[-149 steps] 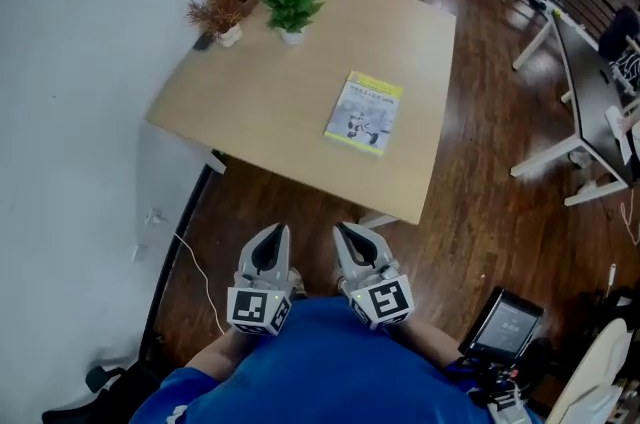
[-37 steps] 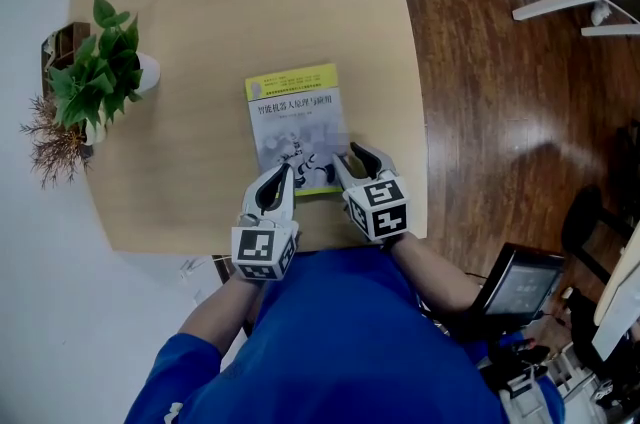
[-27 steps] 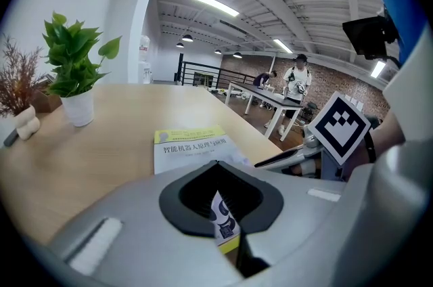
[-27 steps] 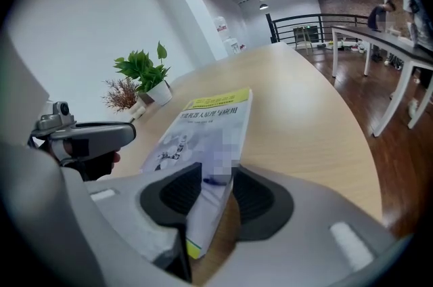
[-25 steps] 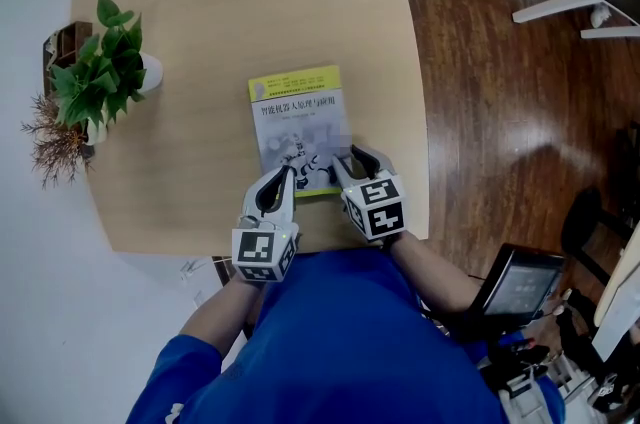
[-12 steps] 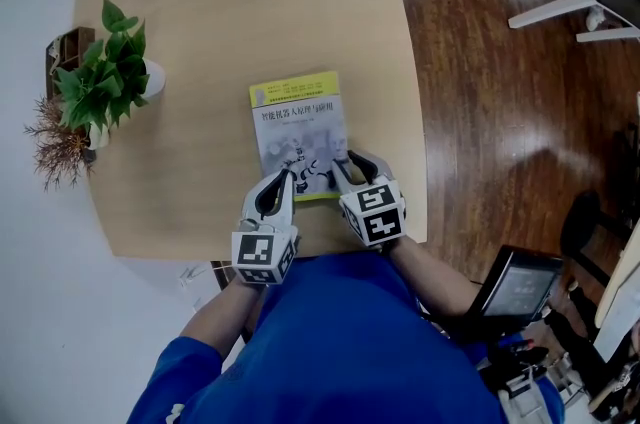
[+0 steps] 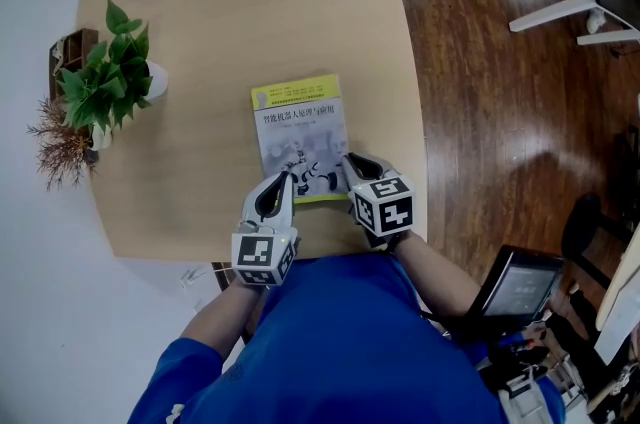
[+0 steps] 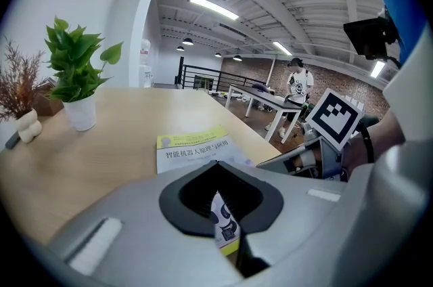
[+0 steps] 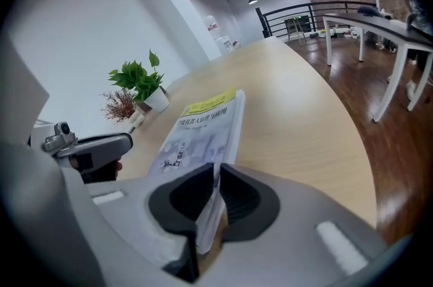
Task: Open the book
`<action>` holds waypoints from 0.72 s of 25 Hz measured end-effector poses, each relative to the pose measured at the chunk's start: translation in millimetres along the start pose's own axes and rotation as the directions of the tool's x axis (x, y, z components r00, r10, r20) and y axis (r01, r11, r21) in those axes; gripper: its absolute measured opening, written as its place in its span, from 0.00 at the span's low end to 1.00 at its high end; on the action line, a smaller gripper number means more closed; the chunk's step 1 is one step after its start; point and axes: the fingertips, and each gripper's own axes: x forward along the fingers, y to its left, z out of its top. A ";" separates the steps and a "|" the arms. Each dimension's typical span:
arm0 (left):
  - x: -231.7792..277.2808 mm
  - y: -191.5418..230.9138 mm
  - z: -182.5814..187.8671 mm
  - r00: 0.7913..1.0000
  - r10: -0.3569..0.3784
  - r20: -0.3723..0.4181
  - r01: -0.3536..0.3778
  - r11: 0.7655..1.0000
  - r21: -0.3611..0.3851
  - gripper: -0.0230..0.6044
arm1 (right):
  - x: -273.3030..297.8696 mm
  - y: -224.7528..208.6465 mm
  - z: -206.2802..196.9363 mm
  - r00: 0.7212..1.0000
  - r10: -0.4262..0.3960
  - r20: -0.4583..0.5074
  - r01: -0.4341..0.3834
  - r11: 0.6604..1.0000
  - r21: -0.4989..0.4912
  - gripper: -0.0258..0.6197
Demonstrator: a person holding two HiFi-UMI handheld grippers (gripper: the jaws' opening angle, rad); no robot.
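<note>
Task item: one yellow-and-white paperback book (image 7: 298, 137) lay closed and flat on the light wooden desk (image 7: 250, 2), close to the near edge.
Right gripper: the right gripper (image 9: 215, 169) was at the book's near right corner. Its jaws had just been closing and were clamped on the thin edge of the front cover, possibly with a few leaves. That edge stood slightly raised between the jaws.
Left gripper: the left gripper (image 7: 283, 178) was over the book's near left corner. Its jaws were together with nothing held. Whether the tip pressed on the cover could not be determined.
Step in hand: the grasp on the cover was judged complete, and the cover had not yet been swung.
Next move: the right gripper would need to lift the cover and carry it in an arc toward the left side, where the spine was judged to lie. The left gripper would need to steady the book or clear the cover's path.
Risk: a thin cover could slip out of the jaws or crease.
Count: one book, one desk, two grippers, and two plants at the desk's left edge: one green leafy plant (image 7: 105, 77) in a white pot and one dried brown sprig (image 7: 58, 147) in a small white vase.
</note>
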 end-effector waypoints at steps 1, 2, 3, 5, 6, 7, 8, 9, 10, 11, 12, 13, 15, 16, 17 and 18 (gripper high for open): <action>-0.1 0.3 0.1 1.000 0.000 0.000 0.000 1.000 0.001 0.05 | -0.7 0.7 0.7 1.000 0.000 0.001 0.000 1.000 -0.007 0.09; -0.2 0.5 0.3 1.000 0.000 0.001 0.000 1.000 0.002 0.05 | -1.5 1.6 1.3 1.000 0.000 0.003 0.000 1.000 -0.012 0.08; -0.3 0.7 0.5 1.000 0.001 0.001 -0.001 1.000 0.002 0.05 | -2.3 2.6 1.8 1.000 0.000 0.004 0.000 1.000 -0.017 0.07; -0.3 0.3 0.9 1.000 0.002 0.002 -0.002 1.000 0.002 0.05 | -4.2 4.3 2.5 1.000 0.002 0.008 -0.001 1.000 -0.024 0.06; -0.2 0.0 1.2 1.000 0.003 0.003 -0.003 1.000 0.003 0.05 | -5.1 5.1 2.9 1.000 0.003 0.010 -0.002 1.000 -0.028 0.06; -0.2 -0.3 1.5 1.000 0.003 0.004 -0.003 1.000 0.003 0.05 | -5.9 5.9 3.5 1.000 0.004 0.012 -0.003 0.999 -0.032 0.06; -0.1 -0.6 1.7 1.000 0.004 0.006 -0.004 1.000 0.003 0.05 | -6.7 6.6 4.1 1.000 0.005 0.014 -0.005 0.999 -0.034 0.05; -0.1 -1.0 2.1 1.000 0.004 0.007 -0.004 1.000 0.003 0.05 | -7.8 7.2 4.9 1.000 0.006 0.016 -0.006 0.999 -0.037 0.05; 0.0 -1.6 2.6 1.000 0.004 0.009 -0.004 1.000 0.002 0.05 | -9.0 7.6 5.9 1.000 0.007 0.019 -0.006 0.999 -0.041 0.05; 0.0 -2.2 3.2 1.000 0.004 0.012 -0.004 1.000 0.002 0.05 | -10.4 8.0 6.9 1.000 0.006 0.022 -0.005 0.999 -0.045 0.05; -0.3 -2.6 3.9 1.000 0.004 0.014 -0.004 1.000 0.002 0.05 | -11.6 8.9 8.0 1.000 0.006 0.025 -0.005 0.999 -0.049 0.05; -1.4 -2.3 4.4 1.000 0.004 0.015 -0.004 1.000 0.003 0.05 | -12.4 10.5 8.6 1.000 0.006 0.027 -0.005 0.999 -0.052 0.05; -5.2 -0.6 4.5 1.000 0.008 0.017 -0.008 1.000 0.003 0.05 | -13.2 15.7 8.3 1.000 0.011 0.028 -0.009 0.998 -0.057 0.05; -6.8 -0.2 4.6 1.000 0.011 0.019 -0.011 1.000 0.002 0.05 | -14.1 17.7 8.1 1.000 0.013 0.027 -0.012 0.998 -0.060 0.05; -7.6 -0.5 5.2 1.000 0.012 0.022 -0.012 1.000 0.000 0.05 | -15.6 19.0 8.4 1.000 0.015 0.027 -0.013 0.998 -0.063 0.05; -7.9 -1.3 6.1 1.000 0.012 0.027 -0.012 1.000 -0.001 0.05 | -17.5 19.8 9.1 0.999 0.015 0.028 -0.013 0.998 -0.068 0.05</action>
